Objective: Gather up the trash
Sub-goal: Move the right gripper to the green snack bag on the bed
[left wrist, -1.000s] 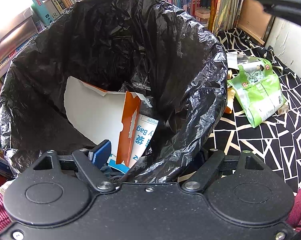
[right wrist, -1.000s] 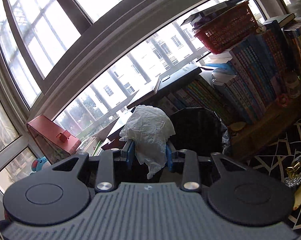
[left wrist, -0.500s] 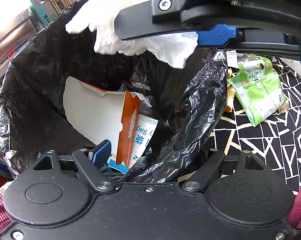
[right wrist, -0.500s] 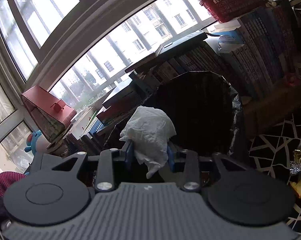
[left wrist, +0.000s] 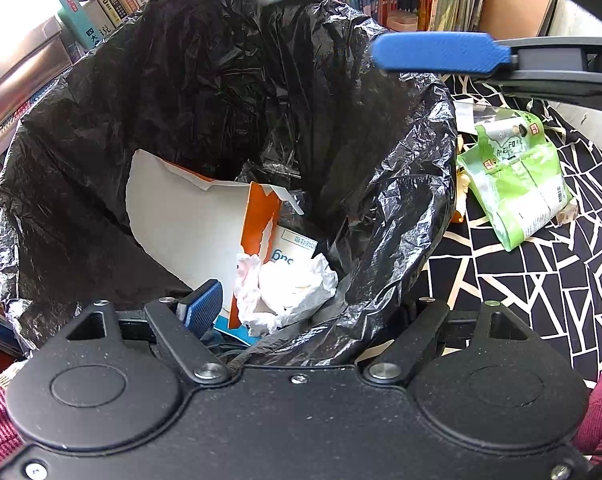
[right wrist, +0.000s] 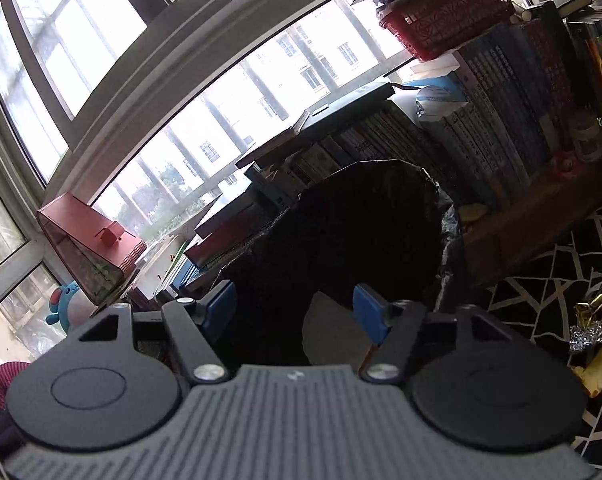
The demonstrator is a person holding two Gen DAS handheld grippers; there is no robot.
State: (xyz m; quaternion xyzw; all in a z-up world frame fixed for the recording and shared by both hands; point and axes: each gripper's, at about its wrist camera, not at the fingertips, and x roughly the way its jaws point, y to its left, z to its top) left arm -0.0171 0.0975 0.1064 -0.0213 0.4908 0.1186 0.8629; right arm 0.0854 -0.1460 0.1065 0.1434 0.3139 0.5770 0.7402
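Observation:
A black trash bag [left wrist: 141, 120] gapes wide in the left wrist view. Inside it lie a torn white and orange carton [left wrist: 189, 224] and a crumpled white tissue [left wrist: 293, 292], which rests loose against the carton. My left gripper [left wrist: 301, 312] is spread open across the bag's near rim. Its left blue pad [left wrist: 203, 306] is inside the bag, while the plastic hides its right finger. My right gripper [right wrist: 295, 308] hovers open and empty over the bag [right wrist: 361, 220]. One of its blue pads [left wrist: 441, 56] shows at the top of the left wrist view.
A green snack wrapper [left wrist: 517, 184] lies right of the bag on a black-and-white patterned cloth [left wrist: 541, 288]. Crumpled foil [right wrist: 593, 320] and a yellow peel [right wrist: 601, 360] lie on the same cloth. Rows of books [right wrist: 481, 120] and a red basket [right wrist: 445, 12] stand behind the bag.
My right gripper came over the bag with the white tissue and opened. The tissue fell and now lies inside the bag by the carton. The left gripper stayed put.

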